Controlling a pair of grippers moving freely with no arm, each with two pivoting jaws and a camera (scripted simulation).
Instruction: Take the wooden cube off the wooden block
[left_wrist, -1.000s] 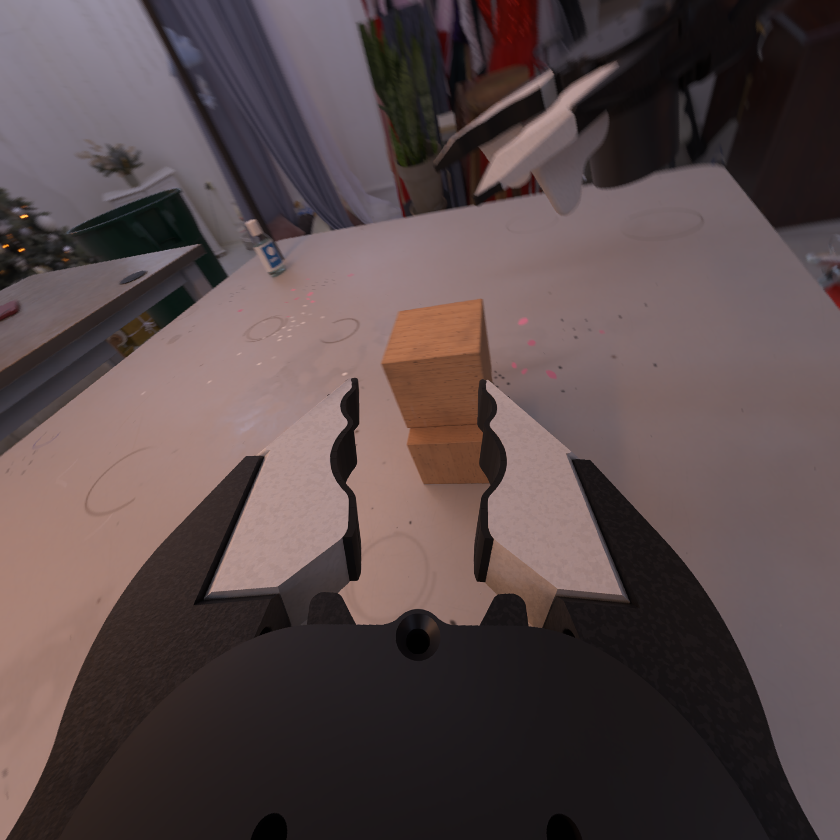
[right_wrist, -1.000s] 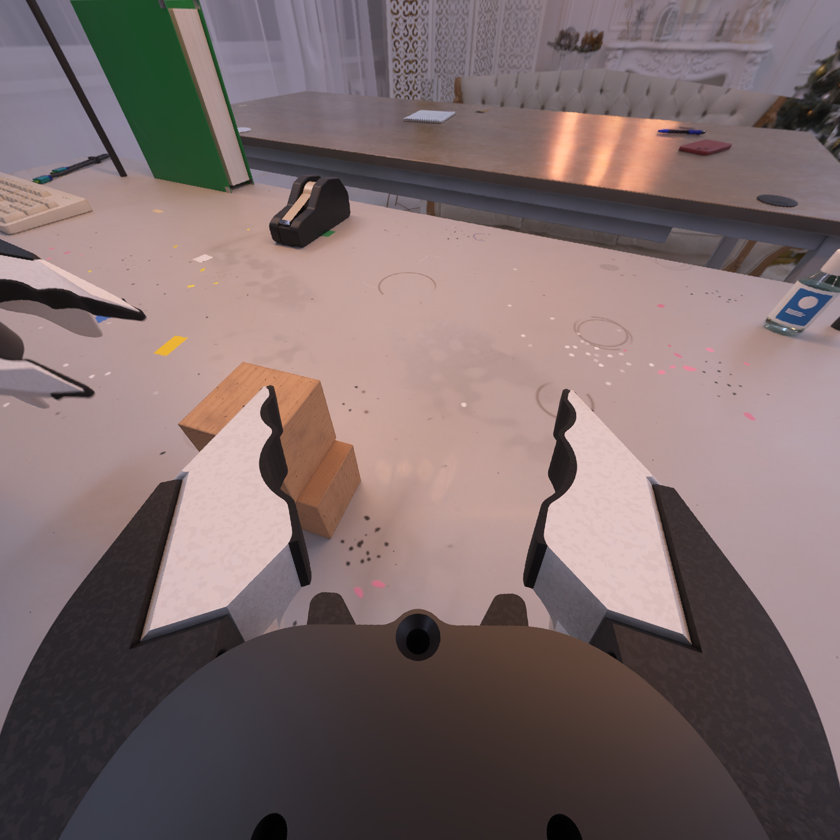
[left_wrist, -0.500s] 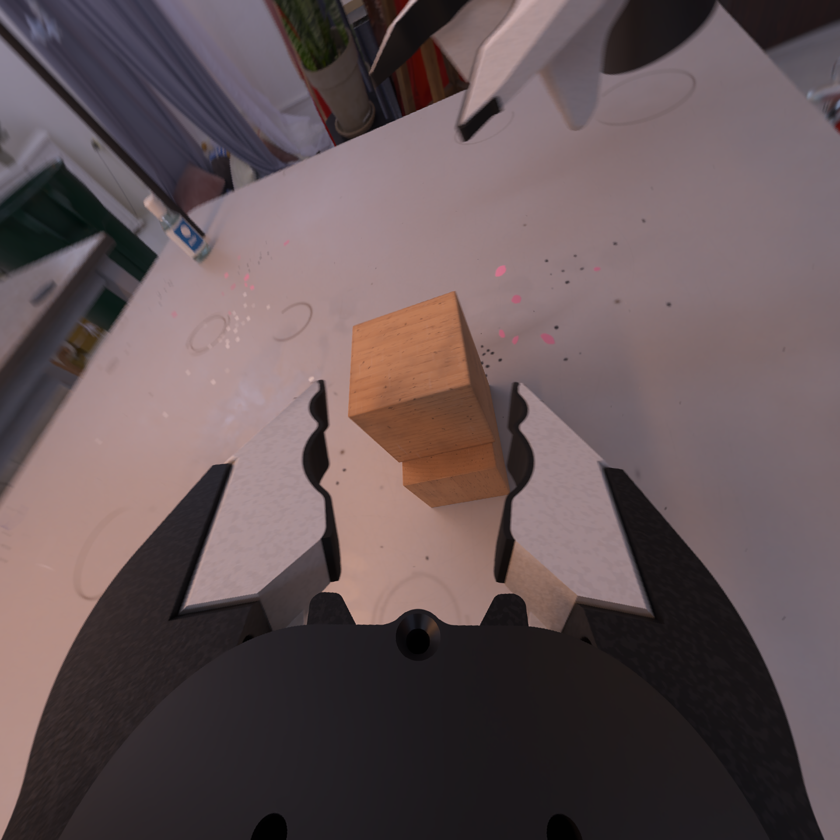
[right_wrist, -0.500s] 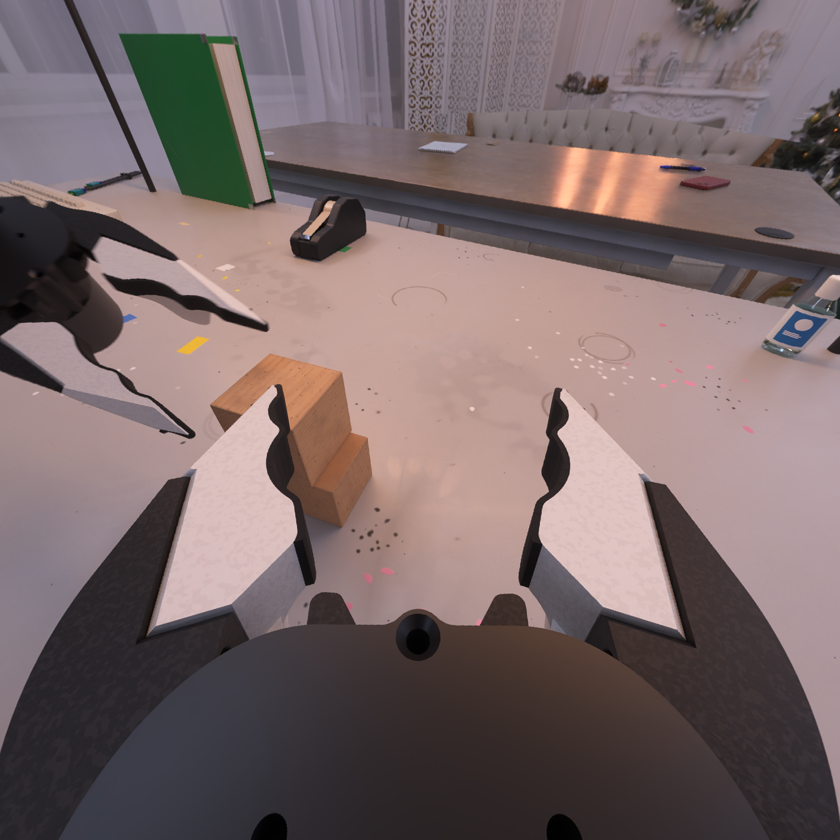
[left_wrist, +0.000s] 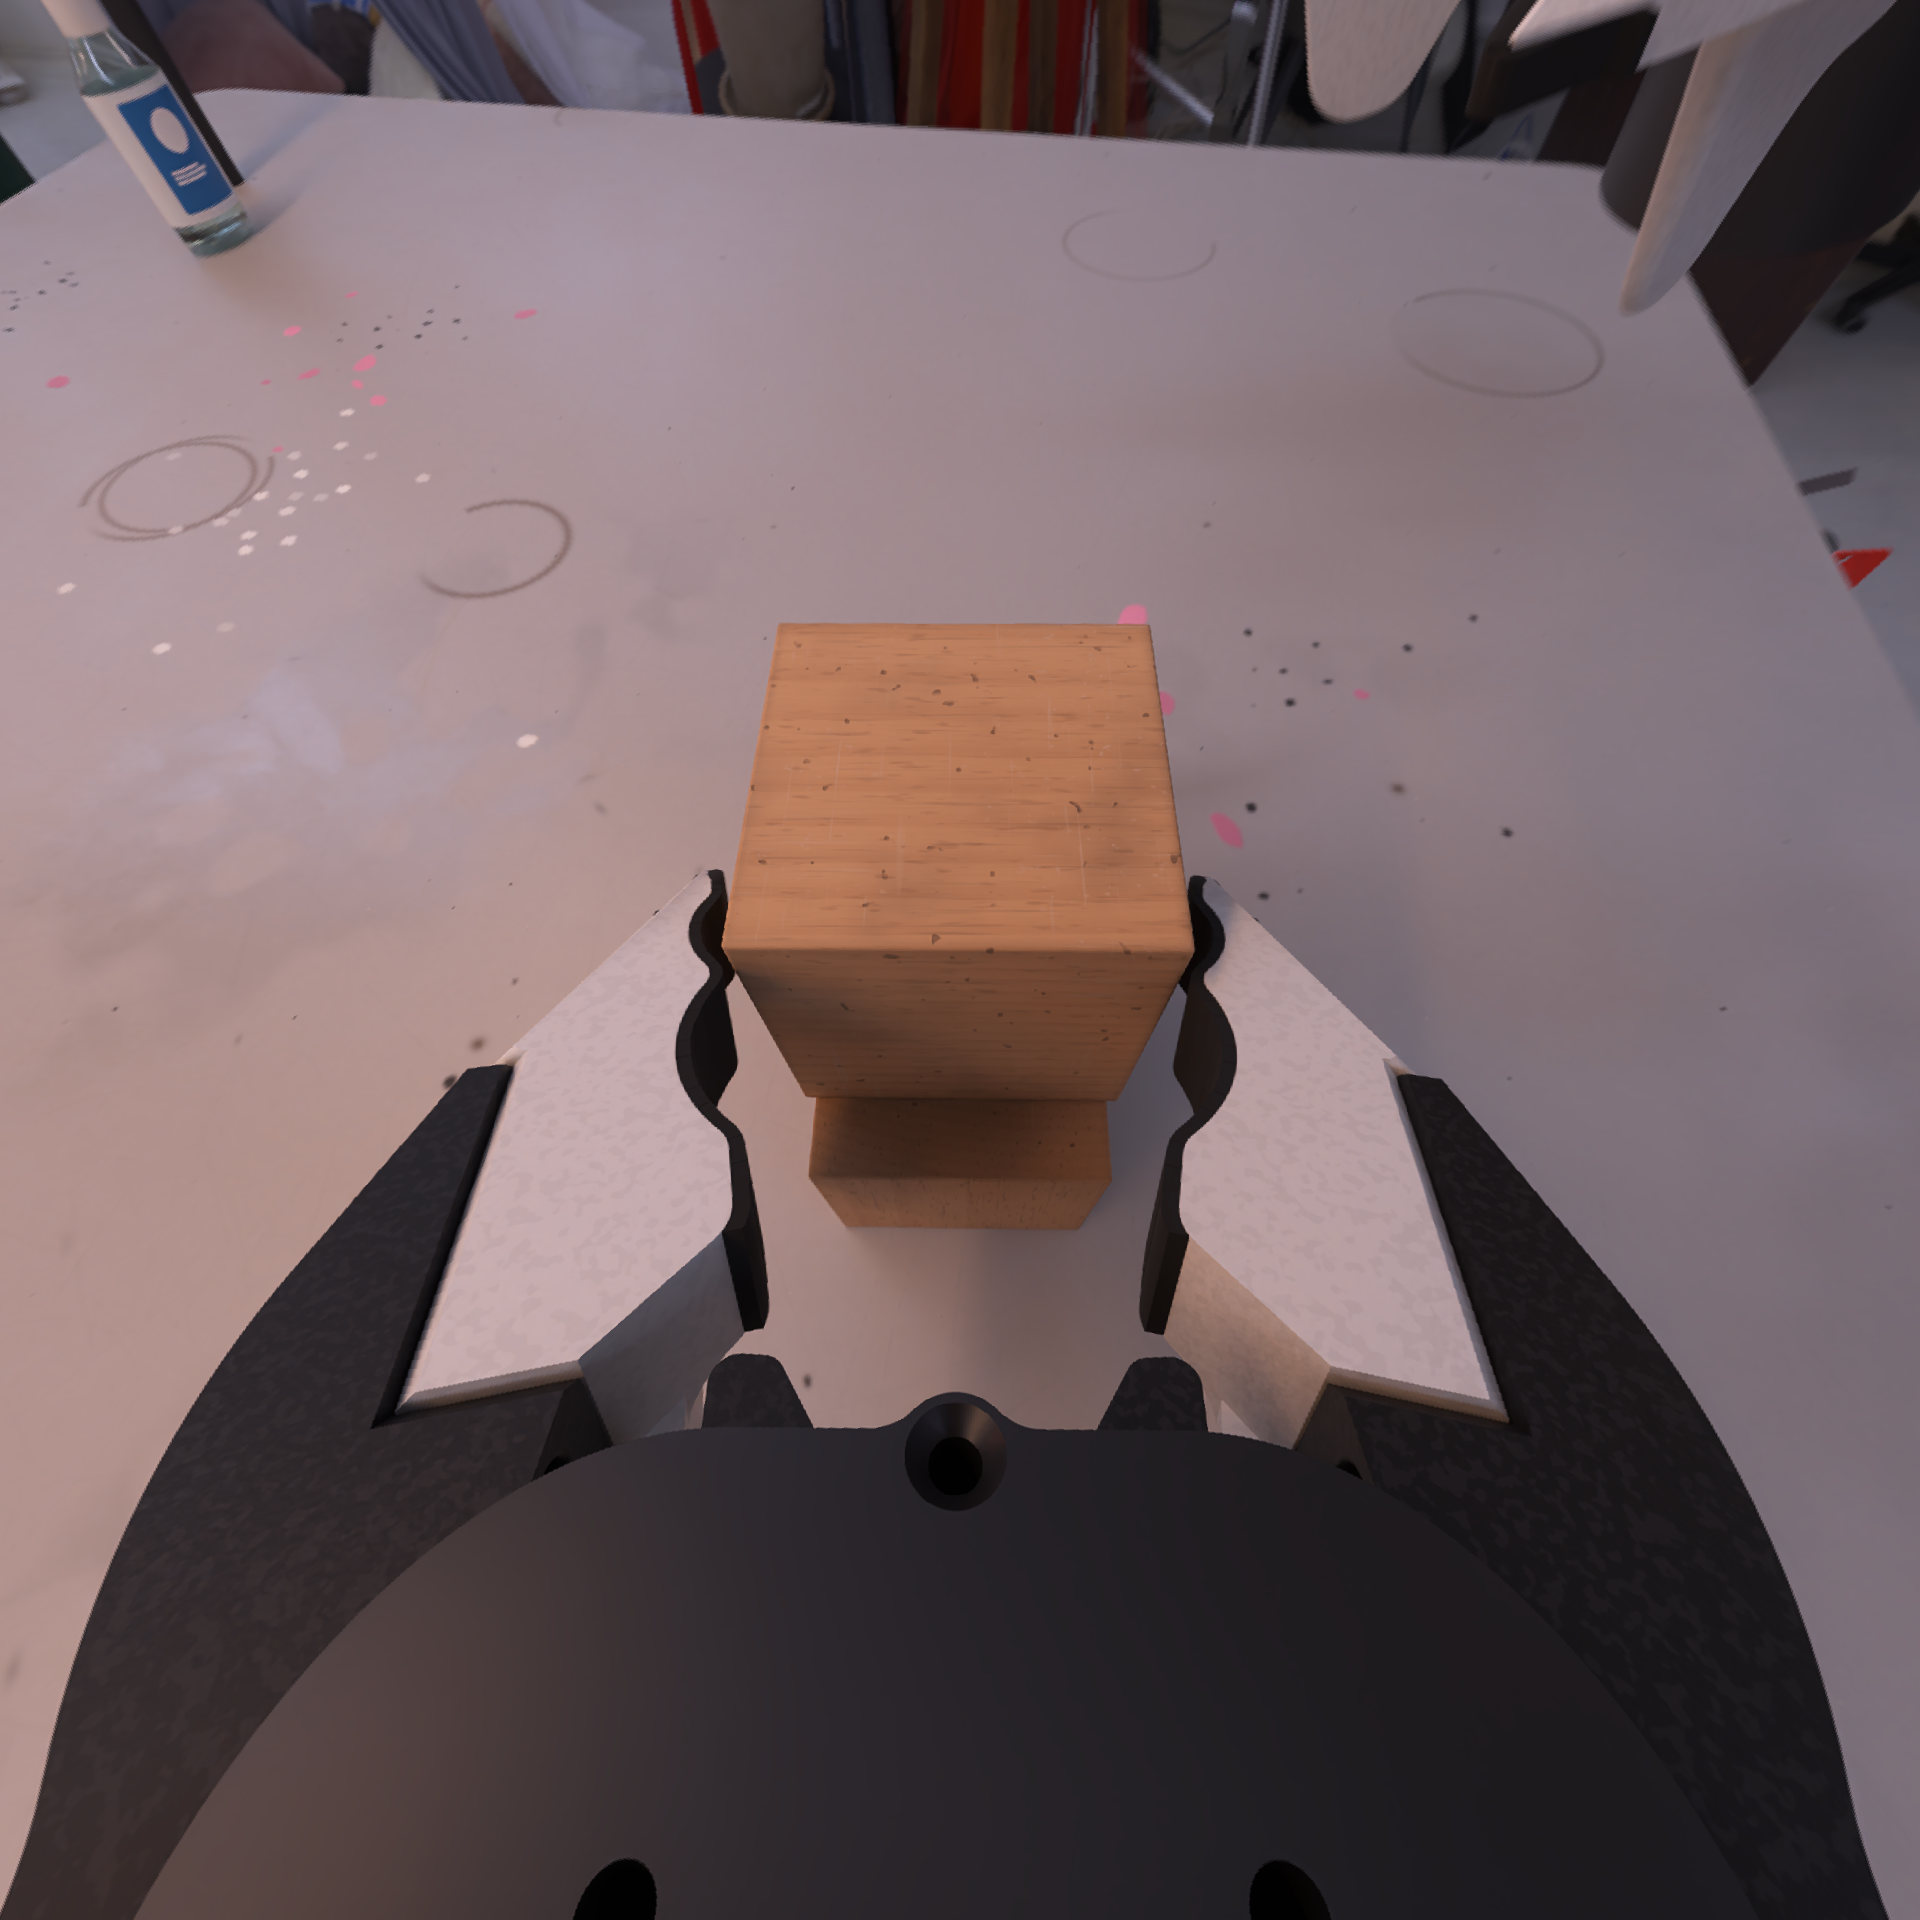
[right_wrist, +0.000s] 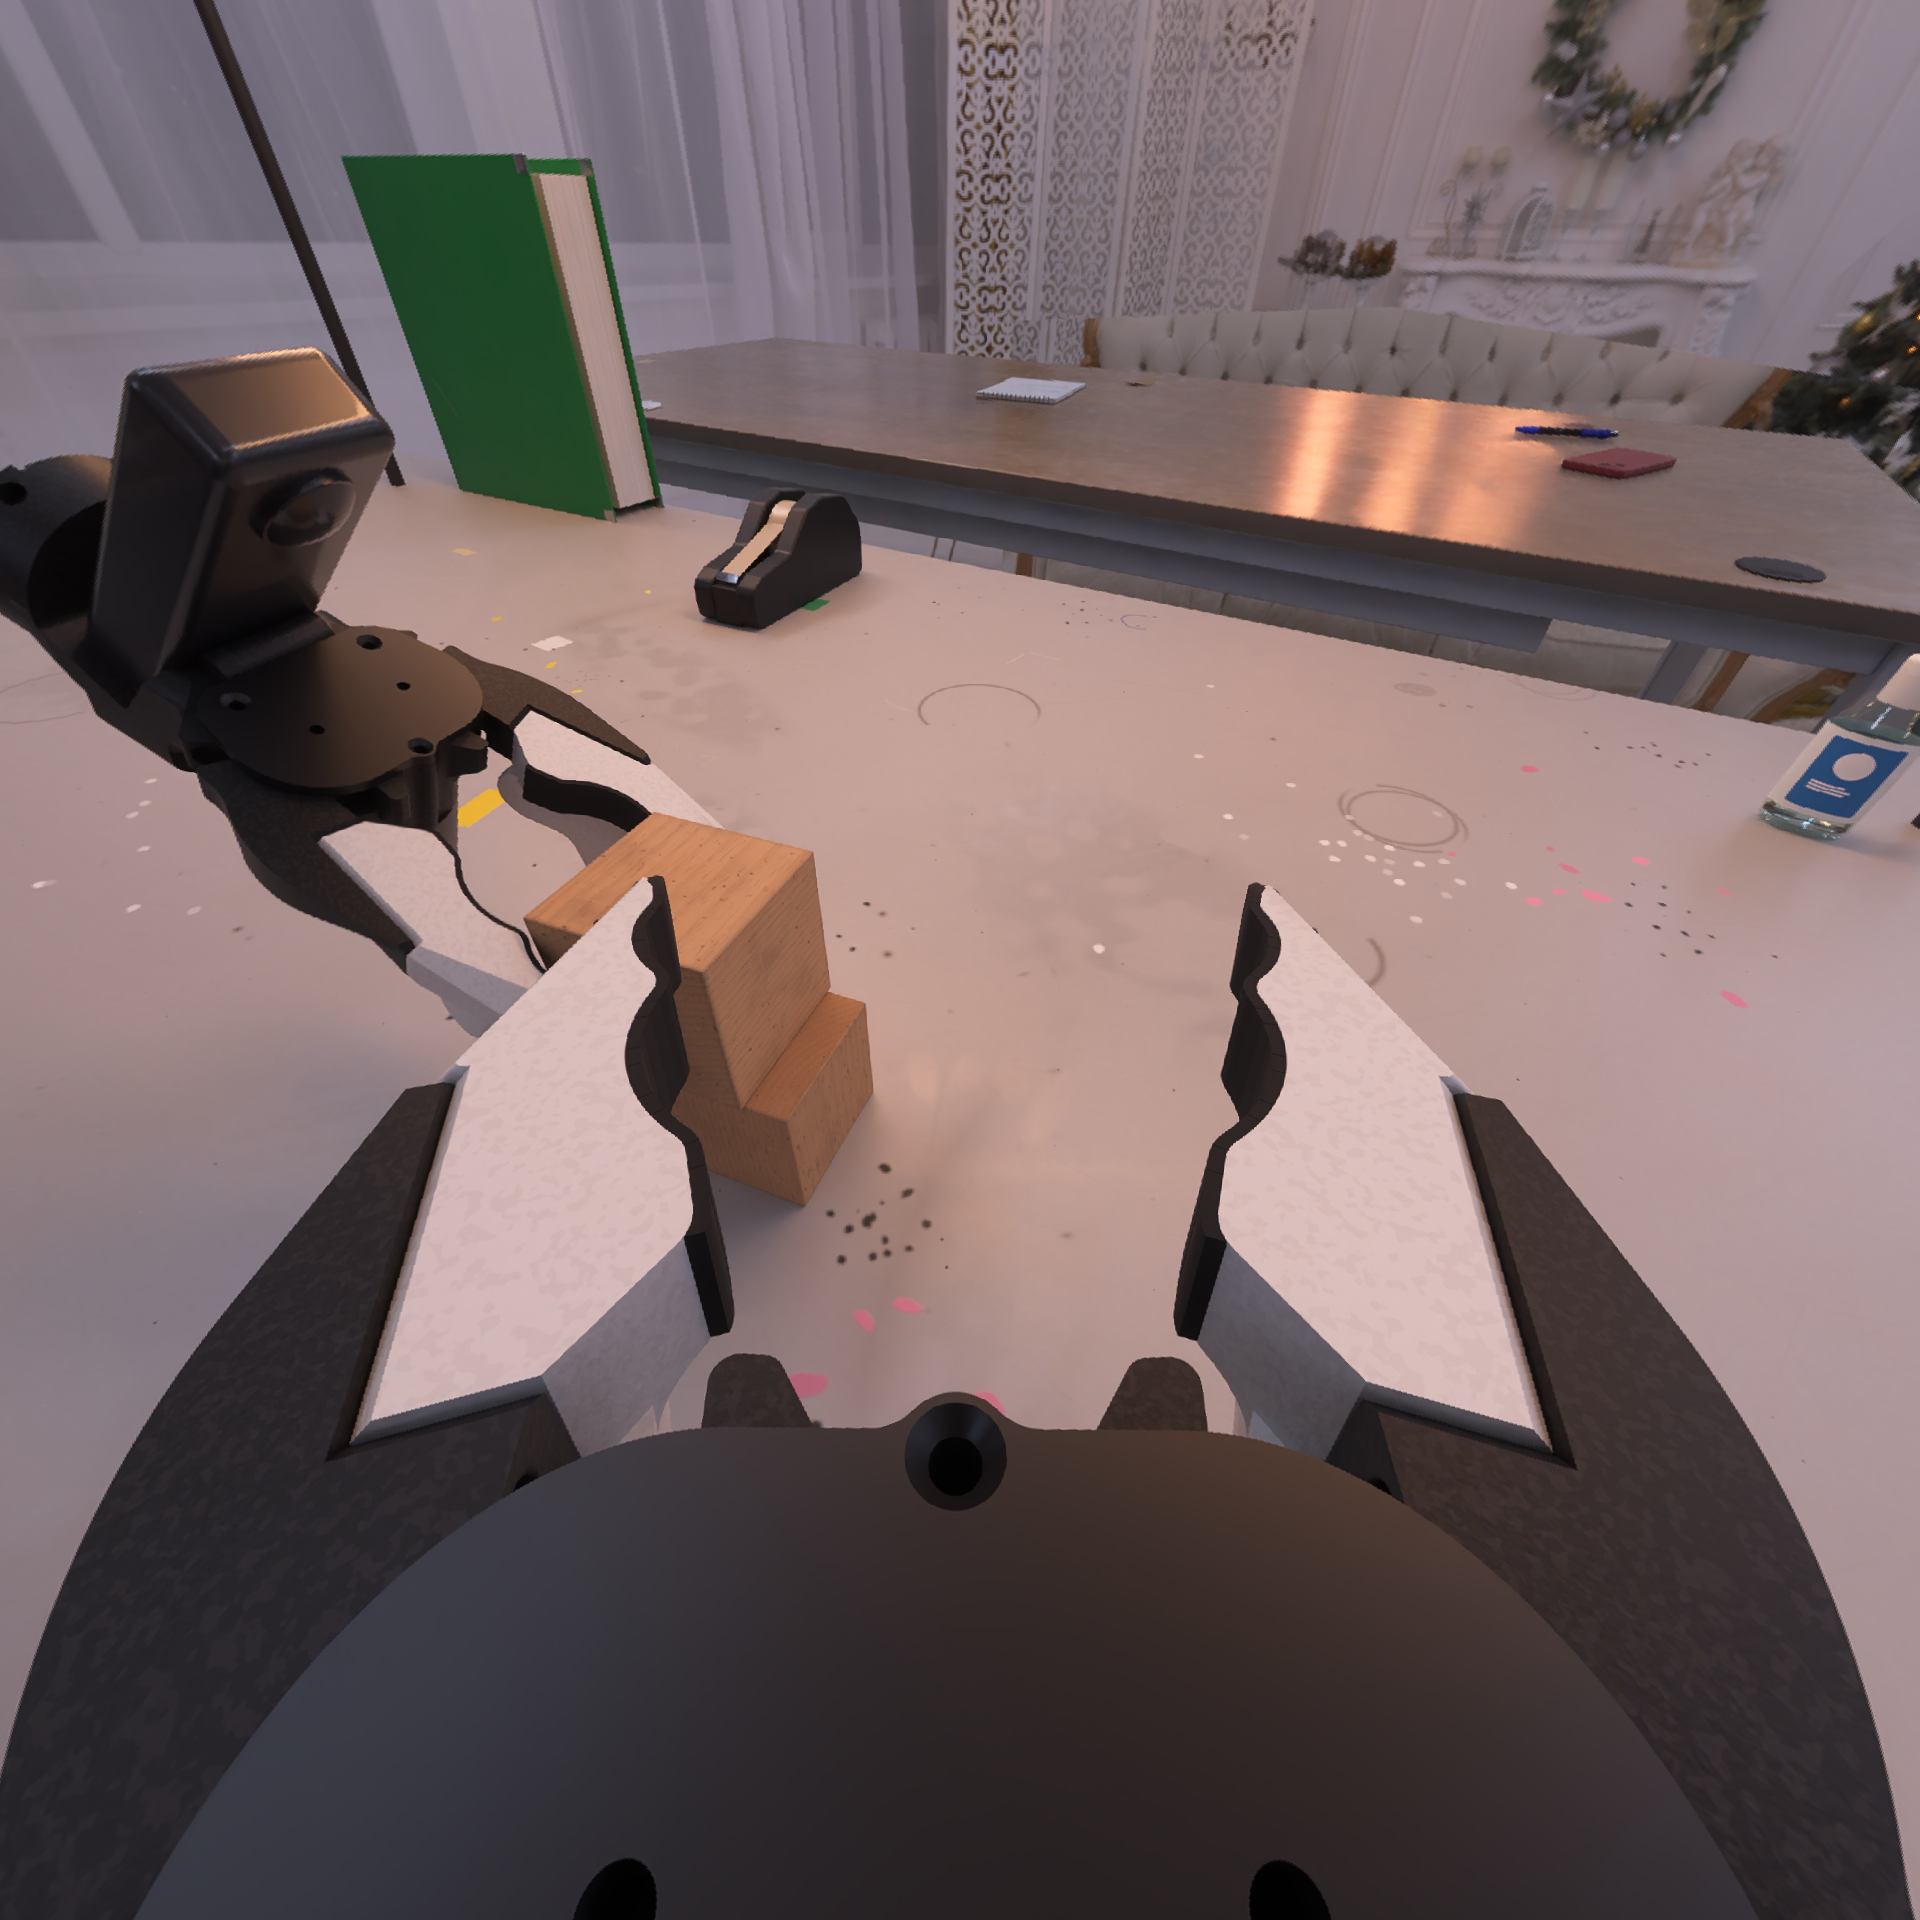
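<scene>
A large wooden cube (left_wrist: 956, 831) sits on a smaller wooden block (left_wrist: 956, 1164) on the pale table (left_wrist: 416, 831). My left gripper (left_wrist: 956, 894) is open and straddles the cube, one fingertip close against each side near its top edge. I cannot tell whether the tips touch it. The right wrist view shows the cube (right_wrist: 727, 914), the block (right_wrist: 810, 1101) and the left gripper (right_wrist: 592, 873) coming in from the left. My right gripper (right_wrist: 956, 904) is open and empty above the table, and its left finger overlaps the stack. Its fingers (left_wrist: 1683, 187) show at the left wrist view's top right.
A clear bottle with a blue label (left_wrist: 177, 156) stands near the table's far corner, also in the right wrist view (right_wrist: 1844, 769). A black tape dispenser (right_wrist: 779, 561) and an upright green book (right_wrist: 488, 332) stand farther back. A second brown table (right_wrist: 1247, 468) lies beyond.
My left gripper has opened wider, tilted down and moved forward until its fingertips flank the cube. My right gripper has drawn back a little. The cube and block have not moved.
</scene>
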